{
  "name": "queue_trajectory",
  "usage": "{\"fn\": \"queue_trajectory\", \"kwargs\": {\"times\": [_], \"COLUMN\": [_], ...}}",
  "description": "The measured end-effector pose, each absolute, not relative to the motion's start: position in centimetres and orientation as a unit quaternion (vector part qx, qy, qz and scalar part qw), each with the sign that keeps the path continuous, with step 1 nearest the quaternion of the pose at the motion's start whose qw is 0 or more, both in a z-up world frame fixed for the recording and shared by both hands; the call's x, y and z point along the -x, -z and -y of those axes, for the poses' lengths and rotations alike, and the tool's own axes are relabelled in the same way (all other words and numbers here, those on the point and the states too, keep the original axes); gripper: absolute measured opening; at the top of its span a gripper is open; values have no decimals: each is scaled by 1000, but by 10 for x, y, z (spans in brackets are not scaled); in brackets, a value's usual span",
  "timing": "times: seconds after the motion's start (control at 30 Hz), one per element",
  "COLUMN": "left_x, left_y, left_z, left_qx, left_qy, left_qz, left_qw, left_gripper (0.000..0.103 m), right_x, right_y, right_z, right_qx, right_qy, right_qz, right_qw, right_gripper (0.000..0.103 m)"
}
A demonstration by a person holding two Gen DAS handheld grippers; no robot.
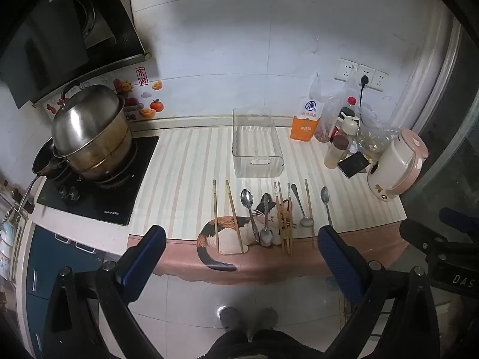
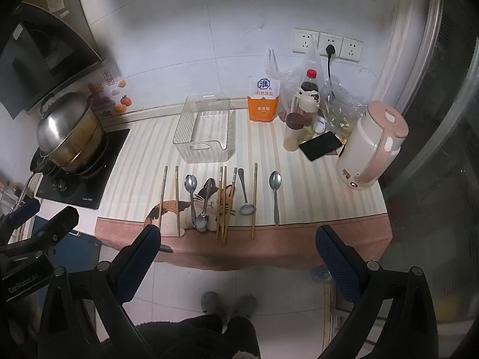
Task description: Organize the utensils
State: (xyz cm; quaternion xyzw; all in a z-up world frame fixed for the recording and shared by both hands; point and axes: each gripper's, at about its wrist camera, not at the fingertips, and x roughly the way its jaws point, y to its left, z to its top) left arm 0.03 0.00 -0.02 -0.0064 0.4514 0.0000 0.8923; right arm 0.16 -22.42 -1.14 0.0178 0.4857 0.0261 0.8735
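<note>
Spoons and wooden chopsticks lay in a row on the cat-print mat at the table's near edge, probably laid out for sorting. The empty clear plastic bin stood just beyond at twelve o'clock. The left claw and right claw hung wide open, holding nothing, well short of the row.

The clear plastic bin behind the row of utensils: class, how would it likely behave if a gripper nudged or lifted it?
The clear plastic bin looks thin-walled and empty, so probably light and quick to slide on the striped mat. Its low, wide shape makes tipping unlikely. The cut-out handle probably offers a firmer hold than the smooth walls.
</note>
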Motion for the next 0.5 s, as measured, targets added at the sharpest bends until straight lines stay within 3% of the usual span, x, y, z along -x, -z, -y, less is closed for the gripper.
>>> {"fn": "queue_trajectory", "kwargs": {"times": [0.5], "left_x": [3], "left_y": [0], "left_z": [7], "left_qx": [22], "left_qy": [16], "left_qz": [-449], "left_qw": [893], "left_gripper": [103], "right_x": [-2], "right_y": [3], "right_z": [221], "right_qx": [-18], "right_qy": [-27], "right_qz": [-483], "right_qw": [875], "right_gripper": [103]}}
